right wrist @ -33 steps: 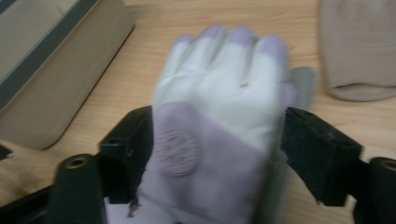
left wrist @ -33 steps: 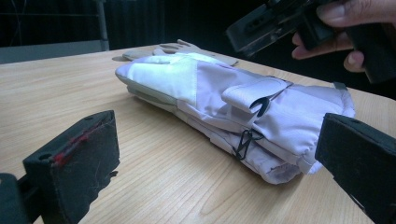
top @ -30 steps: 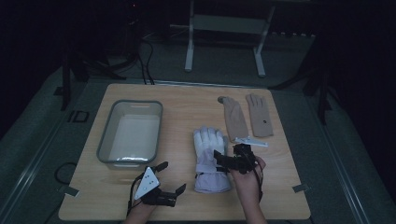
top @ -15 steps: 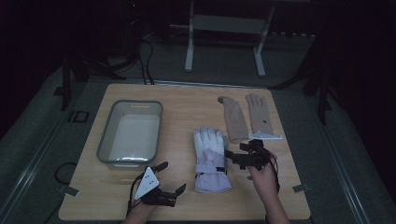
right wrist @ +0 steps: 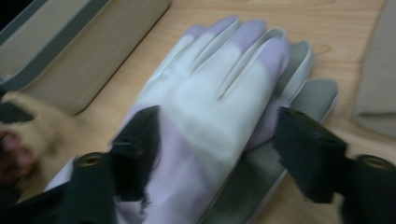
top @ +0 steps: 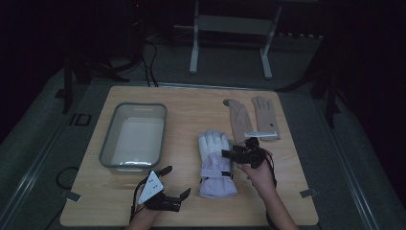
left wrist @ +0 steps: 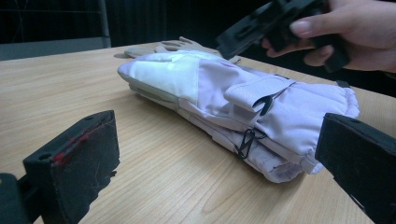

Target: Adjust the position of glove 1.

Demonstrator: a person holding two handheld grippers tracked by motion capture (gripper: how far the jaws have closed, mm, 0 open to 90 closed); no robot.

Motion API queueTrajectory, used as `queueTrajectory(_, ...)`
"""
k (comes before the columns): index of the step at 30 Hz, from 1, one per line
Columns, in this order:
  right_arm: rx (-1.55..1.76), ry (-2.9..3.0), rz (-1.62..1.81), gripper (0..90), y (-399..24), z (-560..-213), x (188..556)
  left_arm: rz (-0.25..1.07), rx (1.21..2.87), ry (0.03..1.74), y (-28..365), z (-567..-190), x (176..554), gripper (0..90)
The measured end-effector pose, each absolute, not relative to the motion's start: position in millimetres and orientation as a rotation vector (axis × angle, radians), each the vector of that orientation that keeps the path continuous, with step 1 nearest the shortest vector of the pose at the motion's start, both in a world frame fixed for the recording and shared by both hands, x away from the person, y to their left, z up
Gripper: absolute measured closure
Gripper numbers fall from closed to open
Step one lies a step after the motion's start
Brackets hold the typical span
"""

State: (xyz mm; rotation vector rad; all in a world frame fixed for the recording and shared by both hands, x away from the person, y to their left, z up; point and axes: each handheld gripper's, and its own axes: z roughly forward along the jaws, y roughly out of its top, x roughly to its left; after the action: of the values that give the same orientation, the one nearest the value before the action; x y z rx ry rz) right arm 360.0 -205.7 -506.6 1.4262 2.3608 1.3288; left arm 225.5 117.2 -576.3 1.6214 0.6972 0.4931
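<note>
A stacked pair of white-and-lavender padded gloves (top: 216,163) lies in the middle of the table, fingers pointing away from me. My right gripper (top: 229,155) reaches in from their right side. In the right gripper view its jaws (right wrist: 217,123) straddle the top glove (right wrist: 210,79) at the palm. They have just been closing, and I see no clear squeeze on the fabric. My left gripper (top: 176,181) rests near the front edge, wide open and holding nothing. Along its jaws (left wrist: 215,135) I see the gloves' cuff end (left wrist: 280,121) and the right gripper (left wrist: 280,23) above it.
A grey plastic bin (top: 107,143) stands at the left with nothing in it that I can see; its wall (right wrist: 93,37) is close to the gloves. A pair of tan knit gloves (top: 251,117) with a white tag (top: 261,135) lies behind the right gripper.
My right gripper swung out to the right, then came back in over the padded gloves, a little farther up the table, and its jaws have narrowed. The left gripper has stayed put.
</note>
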Motion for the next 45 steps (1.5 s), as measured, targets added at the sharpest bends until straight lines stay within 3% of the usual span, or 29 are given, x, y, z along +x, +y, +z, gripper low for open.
queueTrajectory(4, 1.454, 2.408, 1.253, 44.0, -198.6, -513.3, 372.1, 0.49, 1.619, 0.696, 117.4, -576.3, 225.7, 0.2)
queueTrajectory(5, 1.469, 2.43, 1.223, 54.8, -197.7, -517.3, 375.0, 0.49, 1.619, 0.697, 117.4, -576.3, 225.6, 0.2)
queueTrajectory(6, 1.469, 2.43, 1.223, 54.8, -197.7, -517.3, 375.0, 0.49, 1.619, 0.696, 117.4, -576.3, 225.6, 0.2)
queueTrajectory(7, 1.471, 2.431, 1.226, 61.1, -198.1, -518.3, 375.3, 0.49, 1.619, 0.696, 117.4, -576.3, 225.6, 0.2)
queueTrajectory(8, 1.466, 2.436, 1.249, 77.5, -199.7, -517.6, 374.6, 0.491, 1.619, 0.696, 117.4, -576.3, 225.5, 0.2)
queueTrajectory(11, 1.427, 2.421, 1.28, 83.7, -200.3, -512.0, 370.3, 0.489, 1.62, 0.696, 117.5, -576.2, 225.7, 0.2)
queueTrajectory(22, 1.424, 2.301, 1.449, 84.8, -206.6, -489.2, 355.0, 0.491, 1.62, 0.692, 117.3, -576.3, 225.4, 0.2)
queueTrajectory(35, 1.563, 2.279, 1.26, 82.6, -220.4, -513.8, 361.2, 0.485, 1.66, 0.746, 115.5, -575.0, 227.9, 0.2)
queueTrajectory(45, 1.461, 2.302, 1.321, 50.8, -226.4, -500.1, 349.7, 0.396, 1.751, 0.827, 96.1, -563.5, 228.1, 0.2)
